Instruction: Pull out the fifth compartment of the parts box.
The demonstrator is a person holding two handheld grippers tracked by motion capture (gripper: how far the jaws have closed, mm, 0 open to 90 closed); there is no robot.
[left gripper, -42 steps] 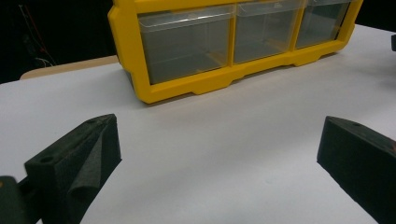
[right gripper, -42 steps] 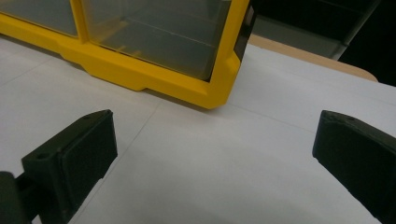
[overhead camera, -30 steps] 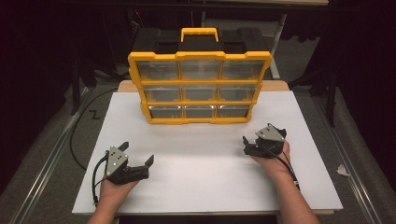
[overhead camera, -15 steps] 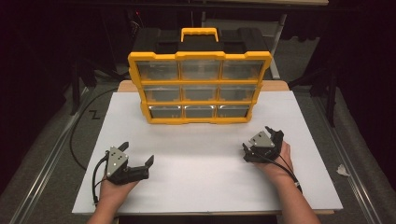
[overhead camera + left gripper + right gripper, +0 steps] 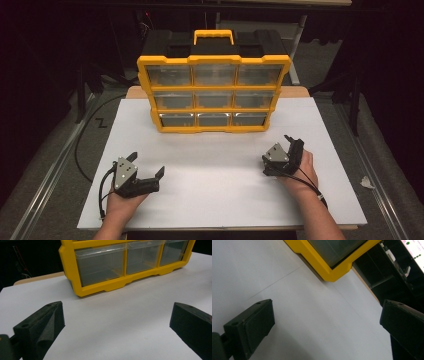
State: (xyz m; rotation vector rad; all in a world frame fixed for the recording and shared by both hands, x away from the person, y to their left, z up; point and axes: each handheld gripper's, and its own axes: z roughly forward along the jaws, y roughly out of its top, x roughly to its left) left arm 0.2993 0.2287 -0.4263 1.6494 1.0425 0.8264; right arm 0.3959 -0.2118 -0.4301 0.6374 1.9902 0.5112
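Risk at this moment is tied chiefly to the largest thing on the white table (image 5: 210, 200): the yellow organizer (image 5: 213, 92), which is stood upright at twelve o'clock near the far edge, its nine clear drawers faced toward the person and its handle (image 5: 213, 36) set at the top. The cabinet is judged to be tall for its footing; if an upper drawer is tugged by one gripper while the frame is left unbraced, the whole case could be tipped forward or dragged across the smooth board. A drawer pulled too far could be drawn clean out of its slot and its contents, which cannot be made out through the plastic, spilled.

The left gripper (image 5: 147, 172) is held low at about seven o'clock, well apart from the organizer, with its jaws spread wide and nothing between them; in the left gripper view the bottom left drawer (image 5: 101, 263) is seen straight ahead. The right gripper (image 5: 294, 145) is held at about four o'clock, rolled on its side, its jaws likewise parted and empty; the organizer's lower right corner (image 5: 334, 275) is seen slantwise from it. Given that tilt, a drawer lip could be met crookedly and a slip caused.

Trailing cables (image 5: 104, 192) could be snagged during a reach.
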